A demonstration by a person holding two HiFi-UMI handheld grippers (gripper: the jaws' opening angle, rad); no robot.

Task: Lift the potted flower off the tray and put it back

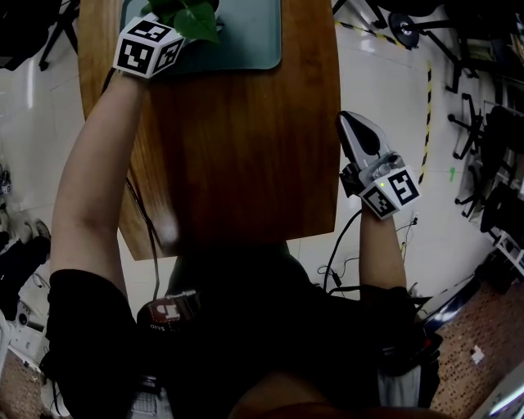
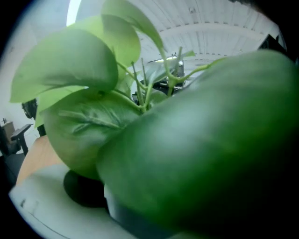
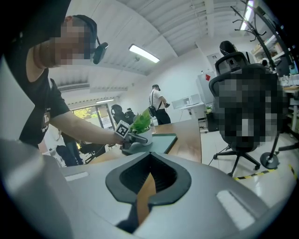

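Observation:
The potted flower, green leaves over a white pot, stands on the dark green tray at the far end of the wooden table. My left gripper reaches in under the leaves, jaws wide open and right at the pot. In the left gripper view, leaves fill the picture. Only a bit of pot and one white finger show, and contact cannot be made out. My right gripper hangs shut and empty off the table's right edge.
An office chair stands on the floor to the right of the table. Yellow-black tape marks the floor. Cables hang by the table's near edge. A person stands far behind the table.

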